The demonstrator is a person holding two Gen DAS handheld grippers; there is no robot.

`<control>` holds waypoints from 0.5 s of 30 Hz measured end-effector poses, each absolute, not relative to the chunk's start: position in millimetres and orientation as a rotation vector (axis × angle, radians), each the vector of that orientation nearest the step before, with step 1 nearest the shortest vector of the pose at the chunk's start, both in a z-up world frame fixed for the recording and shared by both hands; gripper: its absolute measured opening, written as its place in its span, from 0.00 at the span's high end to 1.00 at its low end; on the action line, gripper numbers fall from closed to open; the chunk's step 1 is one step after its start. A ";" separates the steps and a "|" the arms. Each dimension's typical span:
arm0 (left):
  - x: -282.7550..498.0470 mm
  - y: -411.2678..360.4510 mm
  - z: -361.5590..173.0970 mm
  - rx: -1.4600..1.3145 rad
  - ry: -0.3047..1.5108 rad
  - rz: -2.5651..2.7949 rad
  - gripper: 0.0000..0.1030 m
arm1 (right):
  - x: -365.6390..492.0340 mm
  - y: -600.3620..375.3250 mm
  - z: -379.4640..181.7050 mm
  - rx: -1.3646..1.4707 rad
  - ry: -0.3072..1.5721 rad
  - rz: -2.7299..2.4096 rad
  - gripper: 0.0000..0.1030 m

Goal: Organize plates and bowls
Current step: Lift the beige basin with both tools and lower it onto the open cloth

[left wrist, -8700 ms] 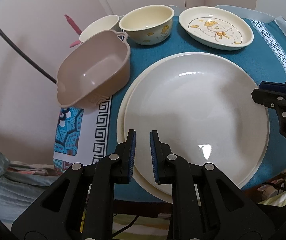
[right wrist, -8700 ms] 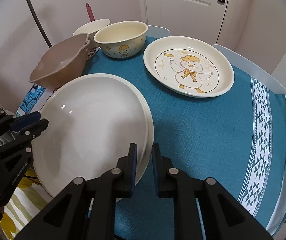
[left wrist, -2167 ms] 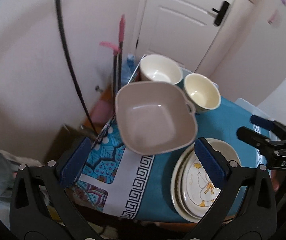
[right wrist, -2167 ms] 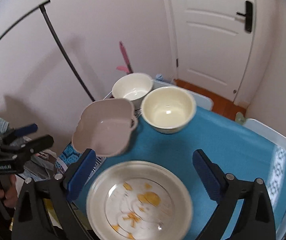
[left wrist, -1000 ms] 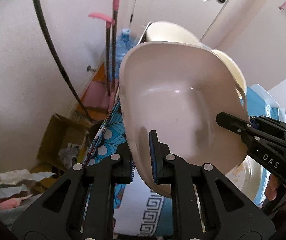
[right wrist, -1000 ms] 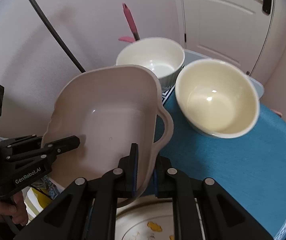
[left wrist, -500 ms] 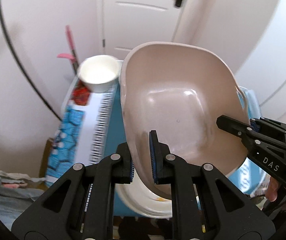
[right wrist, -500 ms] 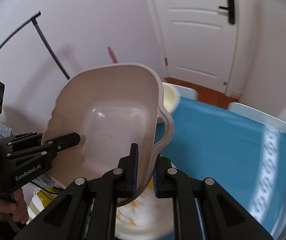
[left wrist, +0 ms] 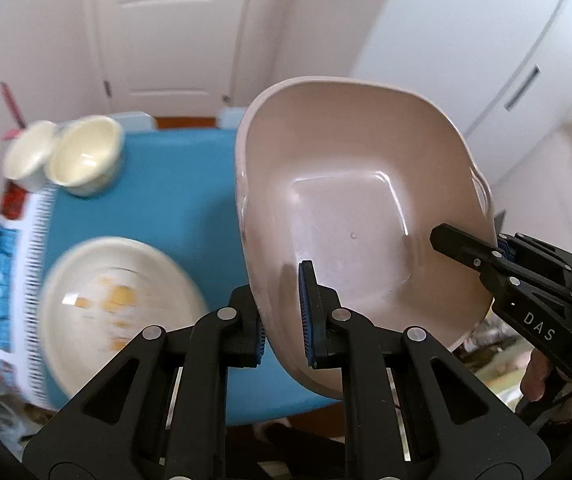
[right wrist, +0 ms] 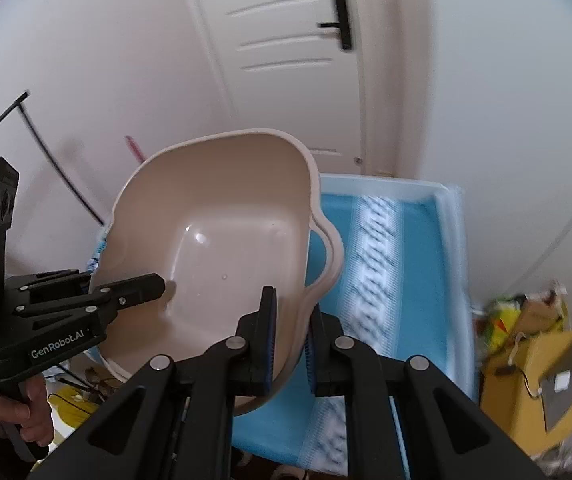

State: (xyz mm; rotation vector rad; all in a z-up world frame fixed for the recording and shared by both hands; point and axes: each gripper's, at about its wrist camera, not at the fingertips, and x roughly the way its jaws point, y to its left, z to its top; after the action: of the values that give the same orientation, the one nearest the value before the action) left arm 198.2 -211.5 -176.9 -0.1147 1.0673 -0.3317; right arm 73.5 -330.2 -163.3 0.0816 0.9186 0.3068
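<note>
Where tools (left wrist: 282,316) clamp: "DAS", "GenRobot.AI"

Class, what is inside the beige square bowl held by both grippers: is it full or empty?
Empty: the beige bowl's bare inner floor shows, glossy, with nothing resting in it.

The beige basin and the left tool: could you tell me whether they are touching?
Touching. In the left wrist view the left tool is clamped on the beige basin, one blue pad pressing inside its wall and the other outside.
</note>
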 end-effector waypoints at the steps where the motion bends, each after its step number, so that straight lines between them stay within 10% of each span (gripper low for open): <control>1: 198.8 -220.6 -184.2 -0.116 1.082 -0.342 0.89 | 72.0 -339.9 -169.1 0.088 0.927 0.295 0.89; 15: 213.2 -290.3 -286.1 -0.026 1.230 -0.359 0.89 | 82.6 -407.8 -274.2 0.170 1.071 0.254 0.89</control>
State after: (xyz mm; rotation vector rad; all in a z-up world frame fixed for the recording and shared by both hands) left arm 213.2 -290.3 -286.1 -0.0257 1.2297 -0.3595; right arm 82.6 -407.8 -274.2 0.1704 1.0706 0.2535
